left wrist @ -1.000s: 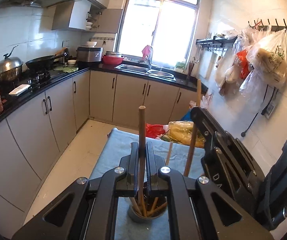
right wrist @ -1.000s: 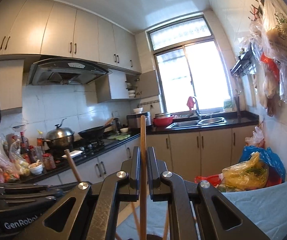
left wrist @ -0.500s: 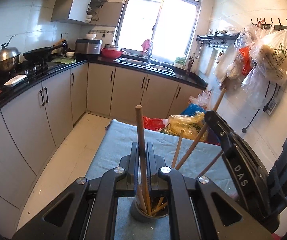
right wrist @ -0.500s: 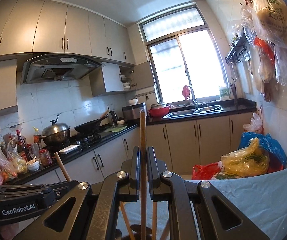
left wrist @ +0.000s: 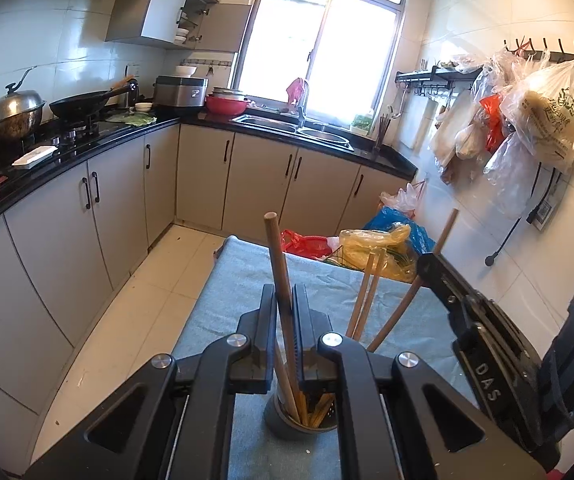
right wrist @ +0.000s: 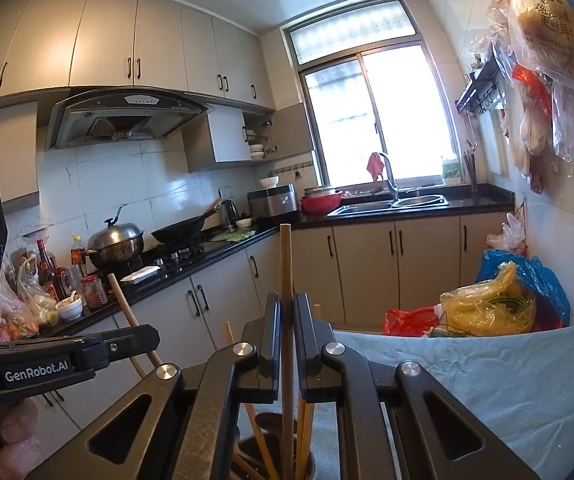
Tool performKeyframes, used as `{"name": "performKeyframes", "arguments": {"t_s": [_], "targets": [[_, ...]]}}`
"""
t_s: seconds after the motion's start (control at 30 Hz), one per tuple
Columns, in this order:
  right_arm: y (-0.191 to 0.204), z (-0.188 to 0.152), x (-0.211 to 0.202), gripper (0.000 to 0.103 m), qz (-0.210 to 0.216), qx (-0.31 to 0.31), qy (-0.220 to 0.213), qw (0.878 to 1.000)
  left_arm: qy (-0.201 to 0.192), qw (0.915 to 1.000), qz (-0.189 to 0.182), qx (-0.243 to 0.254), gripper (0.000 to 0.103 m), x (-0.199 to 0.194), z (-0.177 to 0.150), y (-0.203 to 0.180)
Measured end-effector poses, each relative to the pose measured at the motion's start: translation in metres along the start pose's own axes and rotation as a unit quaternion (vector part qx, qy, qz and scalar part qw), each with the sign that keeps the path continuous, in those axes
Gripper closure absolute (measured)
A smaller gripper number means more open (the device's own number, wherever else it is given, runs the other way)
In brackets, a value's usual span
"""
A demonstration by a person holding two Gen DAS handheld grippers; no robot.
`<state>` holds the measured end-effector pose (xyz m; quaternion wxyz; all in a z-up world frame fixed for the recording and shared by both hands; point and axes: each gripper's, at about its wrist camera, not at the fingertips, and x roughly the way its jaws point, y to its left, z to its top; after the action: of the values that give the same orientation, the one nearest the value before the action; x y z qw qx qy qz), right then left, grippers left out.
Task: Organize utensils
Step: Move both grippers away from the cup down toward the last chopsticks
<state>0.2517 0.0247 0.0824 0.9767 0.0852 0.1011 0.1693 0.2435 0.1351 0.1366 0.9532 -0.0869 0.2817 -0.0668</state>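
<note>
A grey holder cup (left wrist: 283, 426) stands on the blue-grey cloth of the table (left wrist: 239, 280) with several wooden chopsticks in it. My left gripper (left wrist: 285, 300) is shut on one brown chopstick (left wrist: 275, 256), whose lower end reaches down into the cup. To its right, my right gripper (left wrist: 487, 344) grips another chopstick (left wrist: 445, 228) slanting into the same cup. In the right wrist view, the right gripper (right wrist: 285, 312) is shut on that upright chopstick (right wrist: 285, 264) above the cup (right wrist: 271, 454). The left gripper (right wrist: 67, 356) and its chopstick (right wrist: 121, 300) show at the left.
Yellow, red and blue plastic bags (left wrist: 375, 240) lie past the table's far end. Kitchen cabinets (left wrist: 87, 216) and the tiled floor (left wrist: 139, 304) run along the left. More bags (left wrist: 535, 120) hang on the right wall. Fingers of a hand (right wrist: 15, 436) hold the left gripper.
Both grippers have come down a little toward the cup with their chopsticks still held. The right gripper's chopstick now leans further over in the left wrist view.
</note>
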Motion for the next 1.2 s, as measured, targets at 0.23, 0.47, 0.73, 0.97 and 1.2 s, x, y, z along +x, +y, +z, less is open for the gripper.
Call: {"name": "performKeyframes", "arguments": {"t_s": [0.23,0.47,0.73,0.97,1.2], "targets": [[0.001,0.008,-0.01,0.094,0.004,0.0,0.007,1.0,0.009,0.9999,-0.011,-0.011,0.095,-0.003,-0.001,0.0],[-0.007,0.017,-0.042,0.086,0.016,0.027,-0.001,1.0,0.001,0.9998,-0.019,-0.01,0.085,-0.017,0.0,-0.007],[-0.036,0.007,-0.095,0.076,0.011,0.063,0.013,0.998,-0.009,0.9994,-0.035,-0.001,0.085,-0.052,-0.014,-0.019],[-0.083,-0.047,-0.126,0.076,-0.016,0.103,0.099,0.99,0.011,0.9988,-0.048,0.006,0.082,-0.075,-0.064,-0.025],[-0.112,-0.112,-0.138,0.076,-0.033,0.136,0.195,0.971,0.119,0.9918,-0.046,0.012,0.082,-0.038,-0.162,-0.035]]}}
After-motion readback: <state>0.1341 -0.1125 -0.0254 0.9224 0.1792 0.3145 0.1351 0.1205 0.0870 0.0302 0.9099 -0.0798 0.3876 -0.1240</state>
